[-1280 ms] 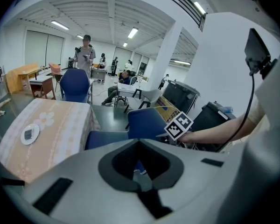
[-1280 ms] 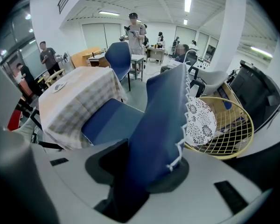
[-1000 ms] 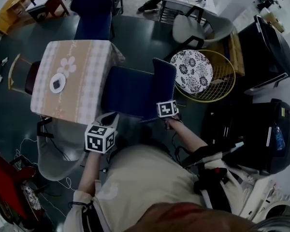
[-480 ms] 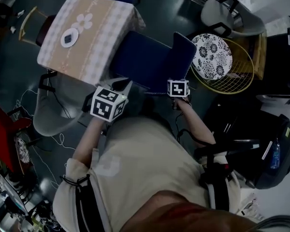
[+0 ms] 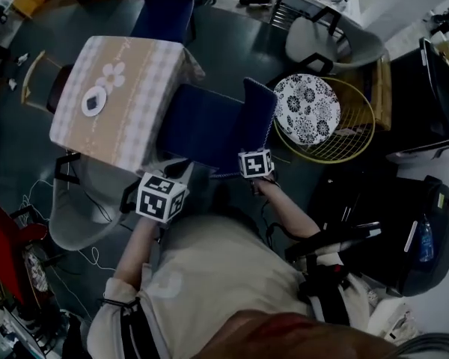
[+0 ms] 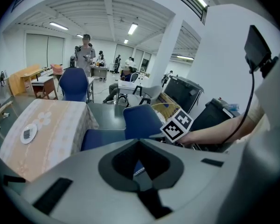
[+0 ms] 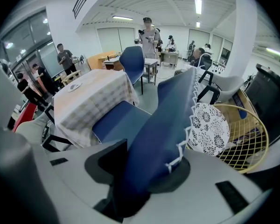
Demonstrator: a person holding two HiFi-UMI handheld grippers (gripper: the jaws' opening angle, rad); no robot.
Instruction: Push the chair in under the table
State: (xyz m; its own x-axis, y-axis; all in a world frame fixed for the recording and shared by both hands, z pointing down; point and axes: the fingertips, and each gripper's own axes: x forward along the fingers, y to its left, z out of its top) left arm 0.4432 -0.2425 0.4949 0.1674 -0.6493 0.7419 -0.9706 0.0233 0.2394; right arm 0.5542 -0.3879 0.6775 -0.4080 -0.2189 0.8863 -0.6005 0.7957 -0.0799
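Observation:
The blue chair stands with its seat against the right edge of the table, which wears a beige checked cloth. The chair's backrest rises on the near right. My right gripper is shut on that backrest's lower edge; in the right gripper view the blue backrest fills the gap of the right gripper. My left gripper is shut and holds nothing, hovering near the seat's near left corner. The left gripper view looks past the left gripper to the chair and table.
A yellow wire chair with a patterned cushion stands just right of the backrest. A grey chair sits at the table's near left, another blue chair at its far side. Black bins are on the right. People stand far off.
The head view has swung about. My left gripper has shifted a little toward the chair seat. The right gripper keeps its hold on the backrest.

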